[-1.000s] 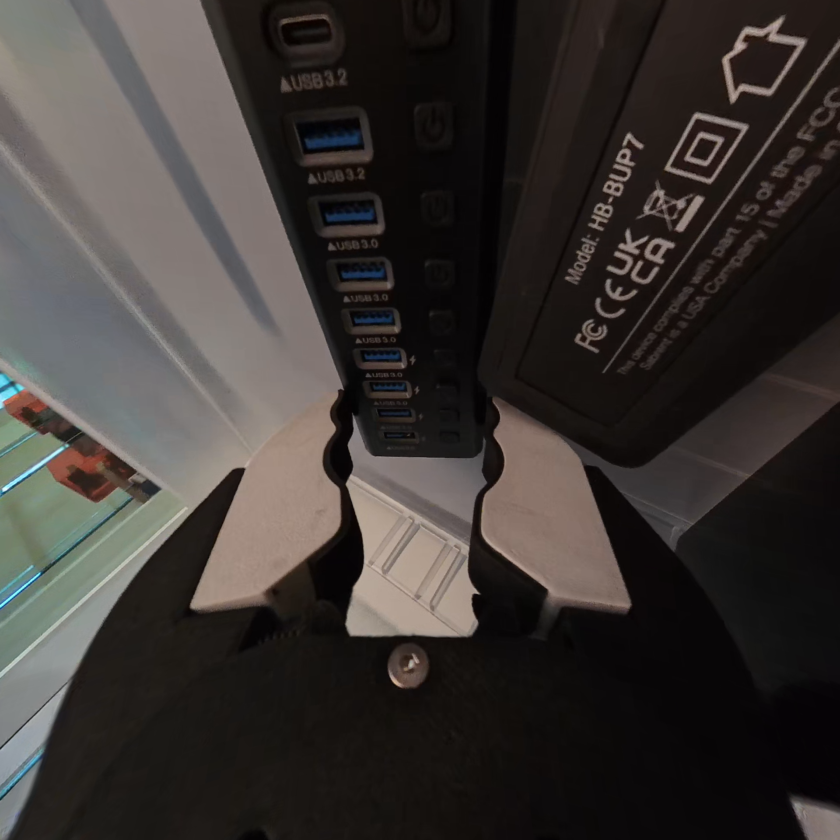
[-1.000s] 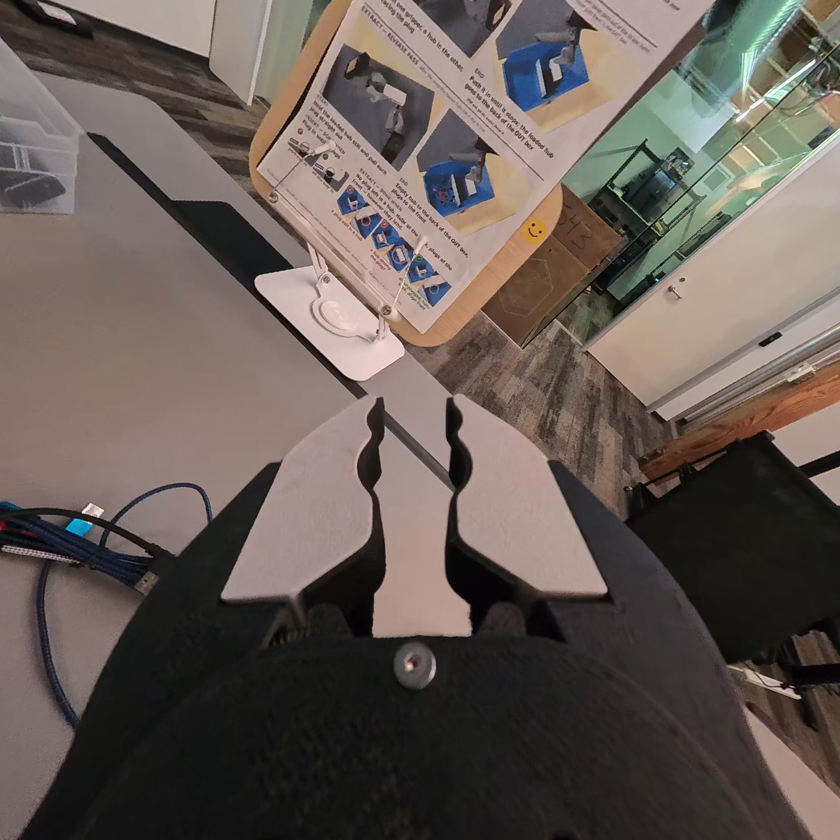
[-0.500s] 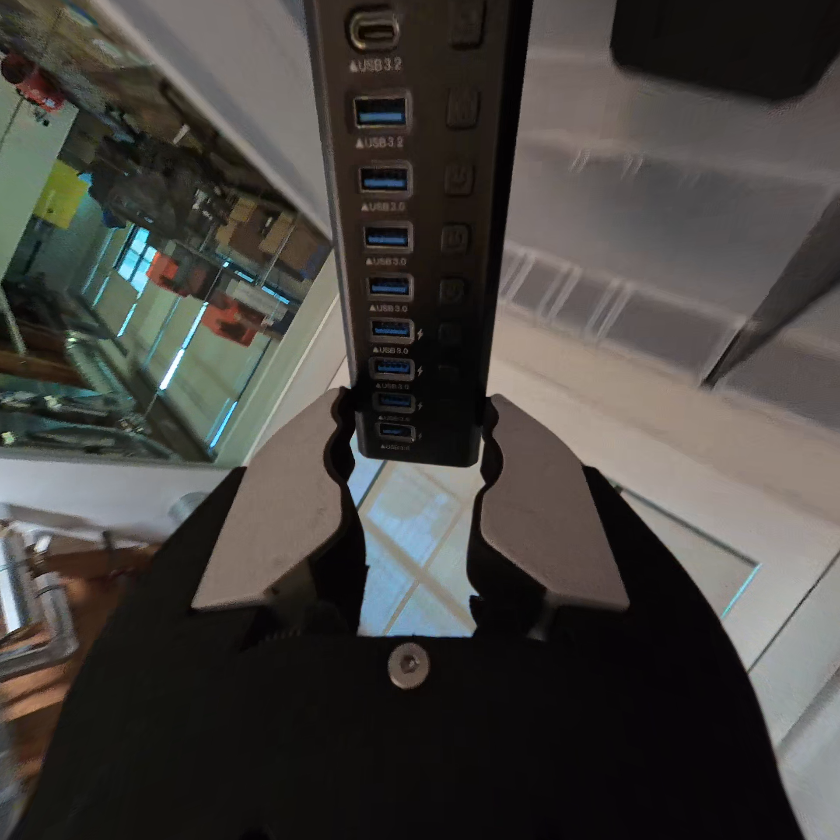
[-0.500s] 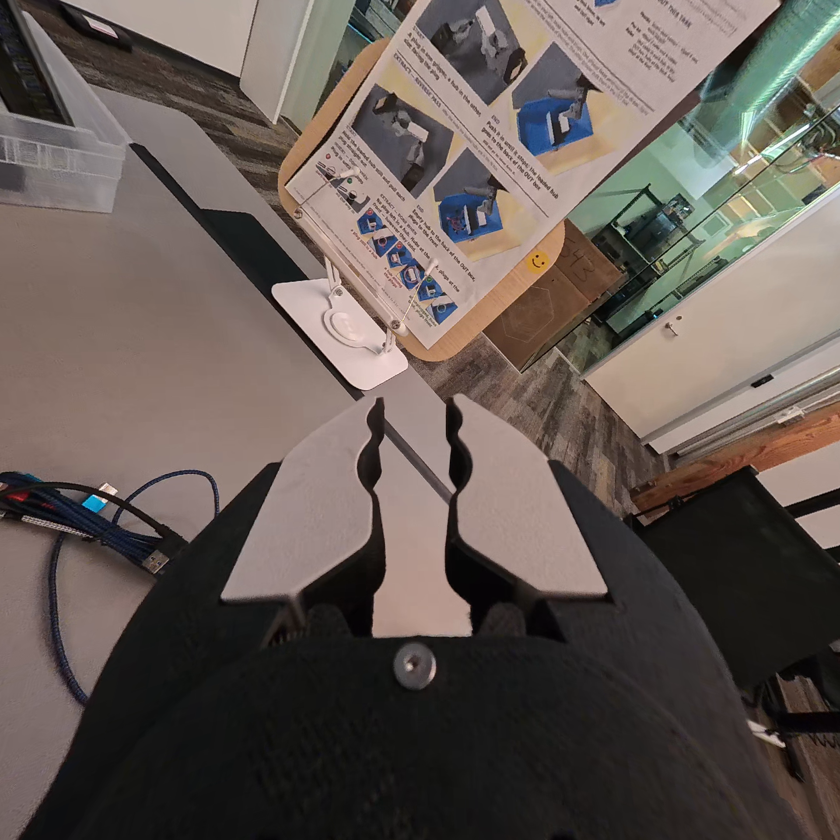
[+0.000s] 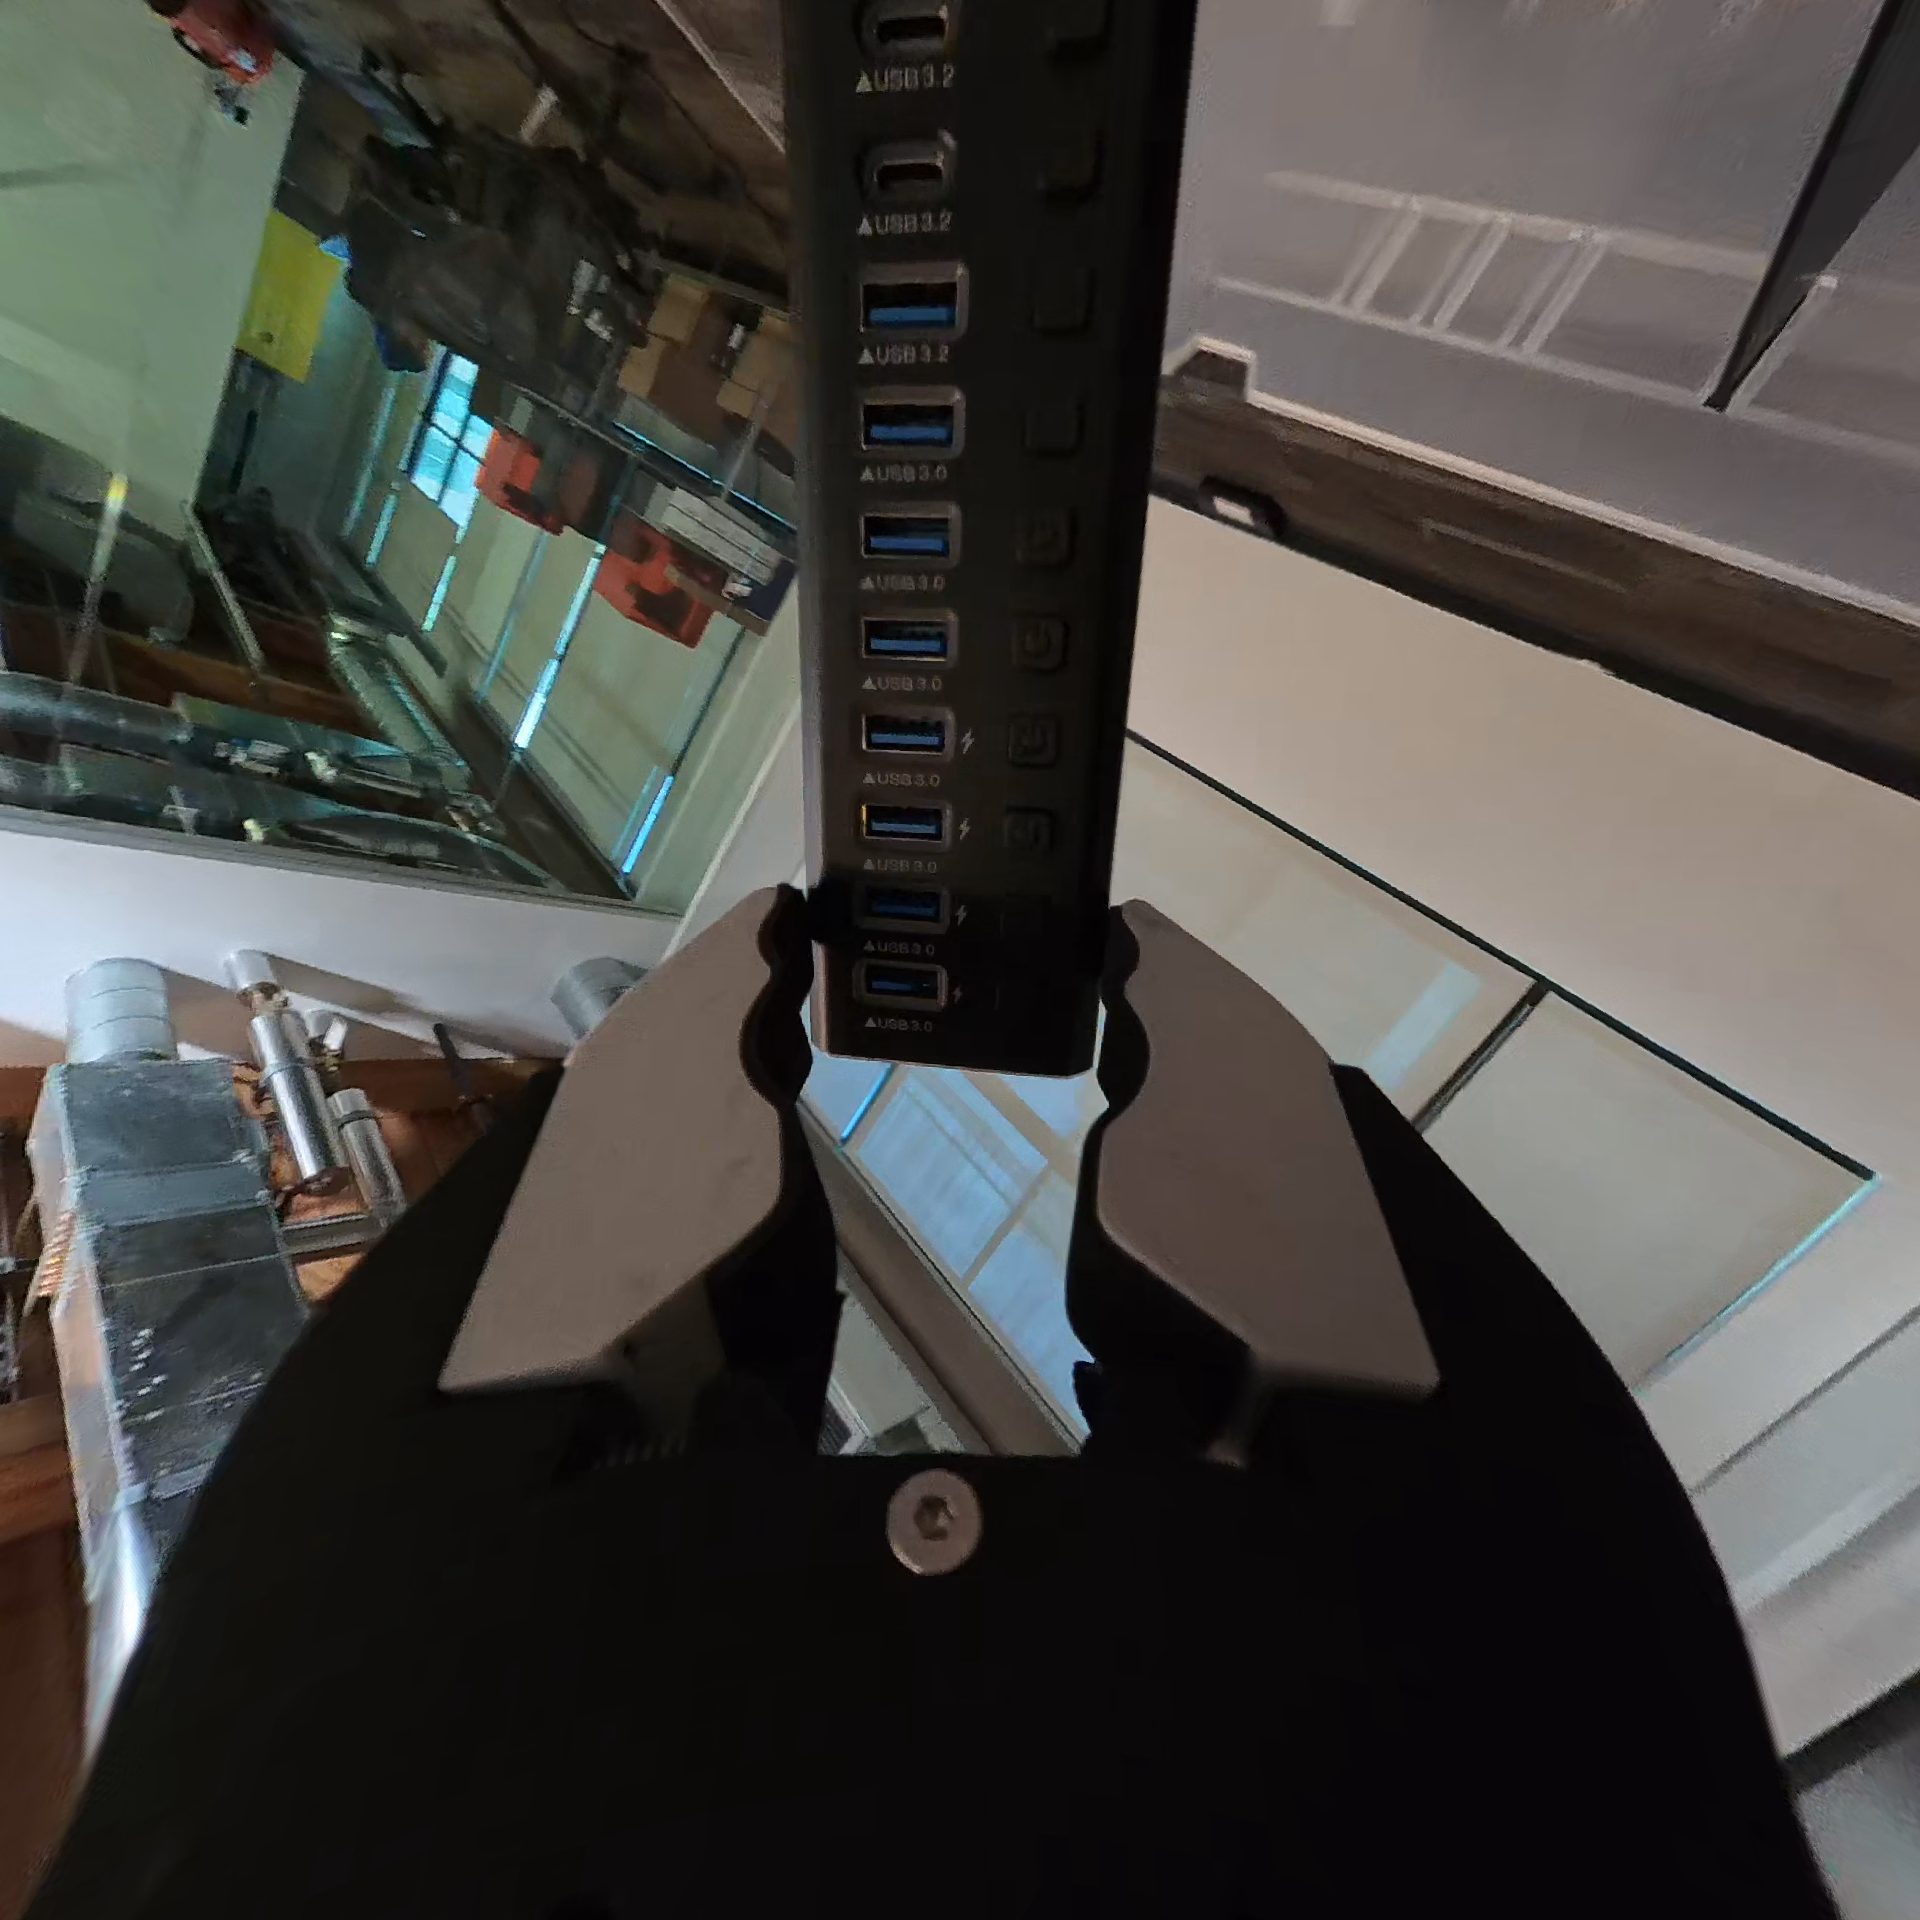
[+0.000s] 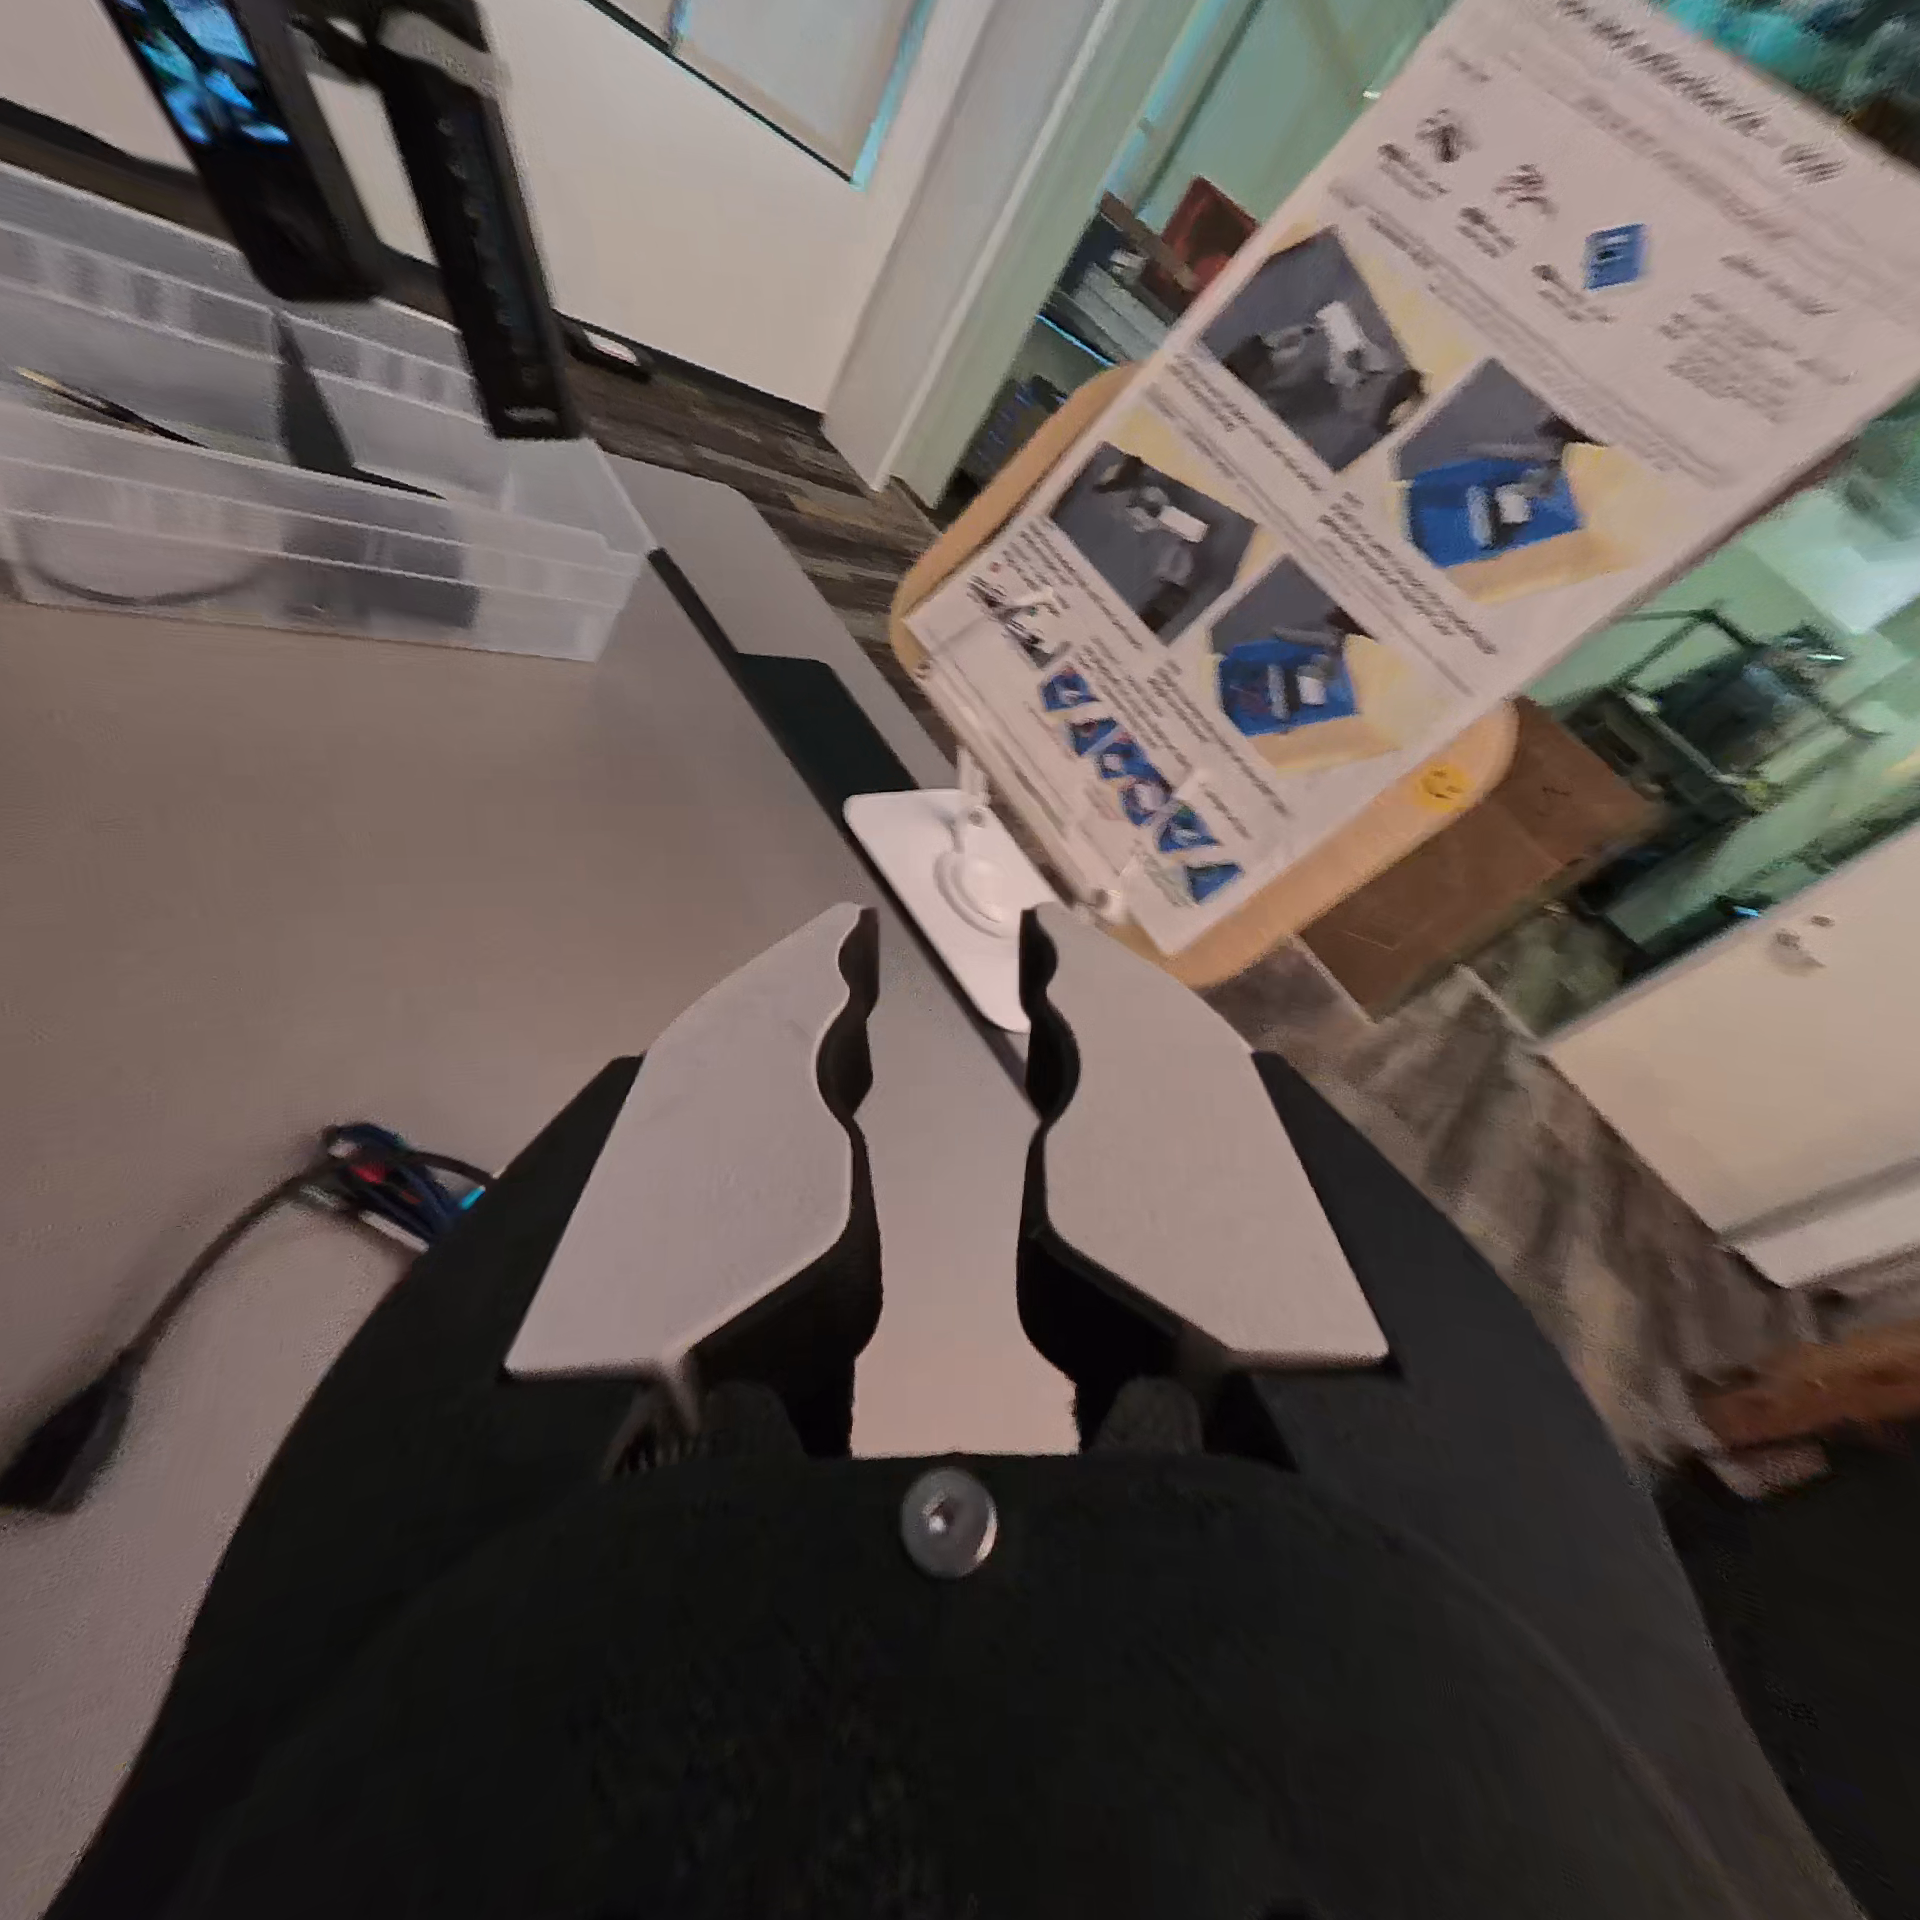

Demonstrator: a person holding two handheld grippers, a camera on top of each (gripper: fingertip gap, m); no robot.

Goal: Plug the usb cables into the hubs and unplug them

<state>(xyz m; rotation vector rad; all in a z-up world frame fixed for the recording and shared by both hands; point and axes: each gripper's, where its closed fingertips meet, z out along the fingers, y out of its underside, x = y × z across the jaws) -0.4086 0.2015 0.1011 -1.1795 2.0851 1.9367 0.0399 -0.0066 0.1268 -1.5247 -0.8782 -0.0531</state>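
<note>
My left gripper point(image 5: 951, 966) is shut on the near end of a long black USB hub point(image 5: 987, 416). The hub points away from me, with its row of blue ports facing the camera and all empty. The same hub point(image 6: 504, 270) shows at the top left of the right wrist view, held up above clear bins. My right gripper point(image 6: 945, 920) is open and empty, low over the grey table point(image 6: 364, 831). A bundle of blue and black USB cables point(image 6: 400, 1174) lies on the table to its left, partly hidden behind the gripper body.
Clear plastic bins point(image 6: 312, 520) stand at the back left of the table. An instruction sheet point(image 6: 1403, 468) on a white stand point(image 6: 935, 862) is at the table's right edge. A dark upright object with a lit face point(image 6: 249, 156) is beside the hub. A black cable end point(image 6: 73, 1423) lies front left.
My left gripper has lifted the hub away from a second black hub and the bin, and the background swung. My right gripper has swung so that the bins and hub came into view.
</note>
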